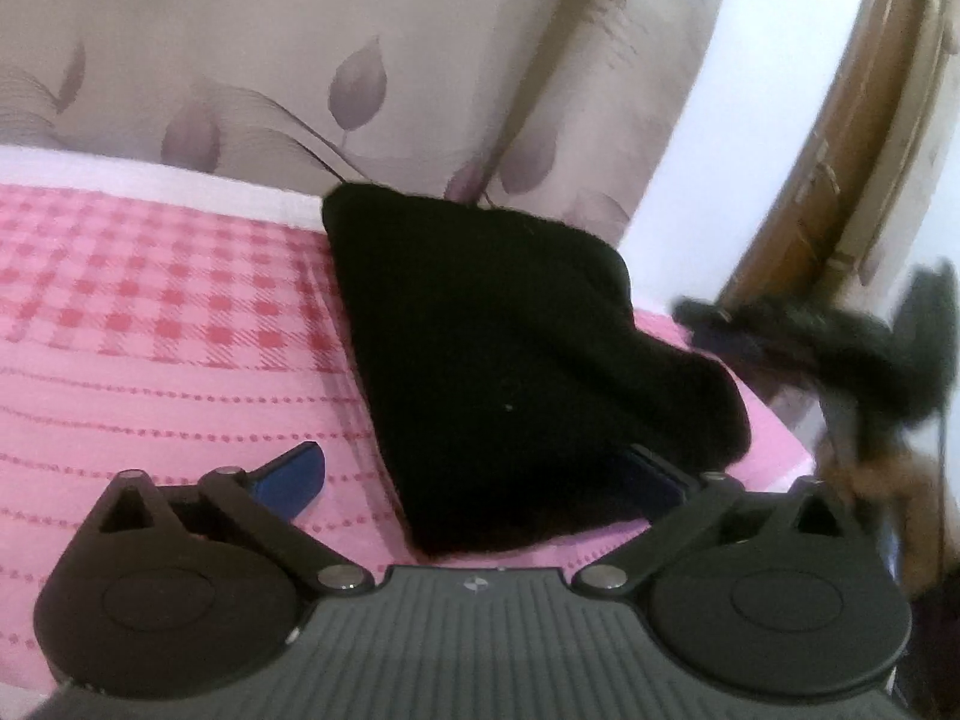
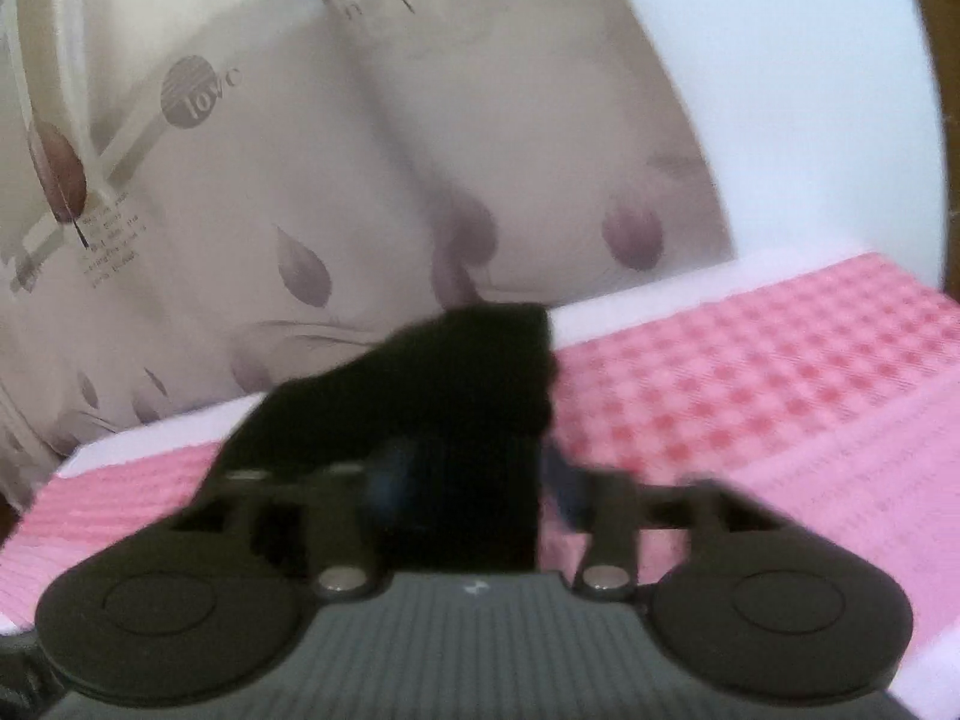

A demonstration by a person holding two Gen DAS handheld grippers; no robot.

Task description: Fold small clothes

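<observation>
gaping left gripper around black garment; right gripper, grip unclear, visible only blurred.

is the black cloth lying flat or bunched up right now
Bunched. The black cloth rises in a humped, peaked heap on the pink cover, not spread flat.

Soft, even indoor light with no hard shadows or glare. Both views are blurry, the right wrist view more so. The black garment reads as a featureless dark mass. Fisheye distortion bends the curtain and far edges.
</observation>
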